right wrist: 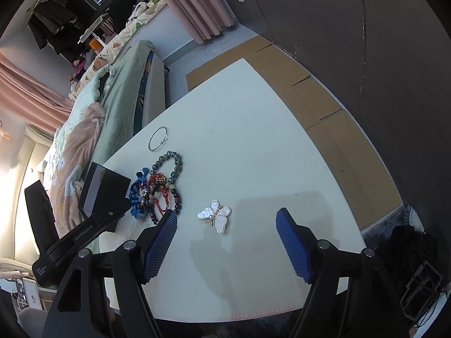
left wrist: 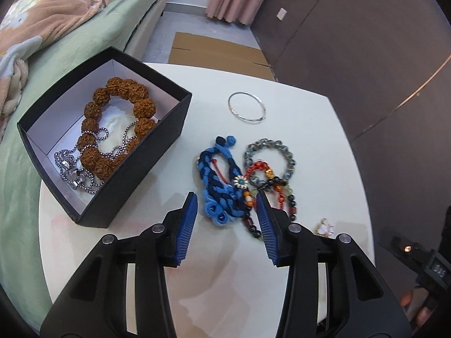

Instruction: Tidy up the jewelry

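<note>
Both grippers over white table (left wrist: 296, 118), jaws apart, nothing held.
Left gripper (left wrist: 227, 205) straddles near end of blue braided bracelet (left wrist: 217, 177), pads not pressing; bead bracelets (left wrist: 270, 166) tangled at its 3 o'clock, silver bangle (left wrist: 247, 107) at 12. Black box (left wrist: 135, 174) at 9 holds brown bead strand (left wrist: 112, 124) and chain (left wrist: 84, 166). Right gripper (right wrist: 227, 219) open around butterfly brooch (right wrist: 214, 216), untouched.

Black box (left wrist: 135, 186), blue braided bracelet (left wrist: 217, 180)
</note>
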Demonstrator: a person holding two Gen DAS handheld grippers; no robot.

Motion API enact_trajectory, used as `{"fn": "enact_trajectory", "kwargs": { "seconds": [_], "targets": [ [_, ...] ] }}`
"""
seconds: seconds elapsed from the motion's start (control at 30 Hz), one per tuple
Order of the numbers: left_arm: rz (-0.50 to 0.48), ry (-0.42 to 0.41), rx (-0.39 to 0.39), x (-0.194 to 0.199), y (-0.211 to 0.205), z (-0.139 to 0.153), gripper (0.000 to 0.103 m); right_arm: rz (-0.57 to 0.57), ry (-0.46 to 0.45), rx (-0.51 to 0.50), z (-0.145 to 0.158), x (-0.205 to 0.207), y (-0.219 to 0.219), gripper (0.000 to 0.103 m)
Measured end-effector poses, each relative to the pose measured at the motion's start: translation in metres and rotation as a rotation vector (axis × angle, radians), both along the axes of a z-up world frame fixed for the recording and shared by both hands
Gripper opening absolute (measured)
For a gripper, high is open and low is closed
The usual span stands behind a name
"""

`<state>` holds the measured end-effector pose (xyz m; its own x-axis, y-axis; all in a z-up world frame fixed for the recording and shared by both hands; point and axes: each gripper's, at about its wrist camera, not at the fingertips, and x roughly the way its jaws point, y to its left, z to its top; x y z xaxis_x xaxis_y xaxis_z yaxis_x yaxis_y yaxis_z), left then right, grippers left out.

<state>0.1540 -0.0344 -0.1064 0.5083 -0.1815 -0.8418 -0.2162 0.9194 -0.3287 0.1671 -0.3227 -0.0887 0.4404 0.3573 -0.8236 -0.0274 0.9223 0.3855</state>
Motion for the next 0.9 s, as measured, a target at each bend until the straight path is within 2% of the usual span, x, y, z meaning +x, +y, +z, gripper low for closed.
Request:
{"fn": "enact_trajectory", "kwargs": {
  "seconds": [0.17, 0.27, 0.3, 0.33, 0.37, 0.47, 0.6, 0.73, 0.83, 0.9],
  "targets": [
    [0.027, 0.014, -0.007, 0.005, 0.003, -0.017, 0.044, 0.013, 0.022, -0.015, -0.007, 0.007, 0.004, 0.072],
    [0.001, 0.003, 0.018, 0.007, 0.001, -0.017, 0.043, 0.041, 0.024, -0.049, -0.009, 0.008, 0.012, 0.072],
    [-0.001, 0.002, 0.018, 0.007, 0.001, -0.017, 0.041, 0.053, 0.02, -0.061, -0.009, 0.008, 0.014, 0.072],
    [-0.006, 0.006, 0.021, 0.007, 0.002, -0.017, 0.024, 0.074, 0.016, -0.08, -0.009, 0.007, 0.017, 0.072],
    [-0.024, 0.011, -0.003, 0.008, 0.003, -0.019, 0.021, 0.083, 0.016, -0.086, -0.01, 0.007, 0.019, 0.072],
    [-0.045, 0.008, 0.005, 0.008, 0.002, -0.014, 0.014, 0.099, 0.024, -0.102, -0.014, 0.008, 0.021, 0.072],
    [-0.071, -0.014, -0.02, 0.006, 0.001, -0.002, 0.013, 0.116, 0.037, -0.097, -0.018, 0.01, 0.024, 0.066],
    [-0.093, -0.049, -0.063, 0.0, 0.003, 0.012, 0.013, 0.148, 0.046, -0.099, -0.02, 0.012, 0.025, 0.053],
    [-0.096, -0.075, -0.085, -0.005, 0.009, 0.023, 0.013, 0.158, 0.063, -0.089, -0.023, 0.013, 0.024, 0.047],
    [-0.097, -0.089, -0.091, -0.009, 0.011, 0.028, 0.013, 0.161, 0.069, -0.088, -0.025, 0.013, 0.025, 0.046]
  ]
}}
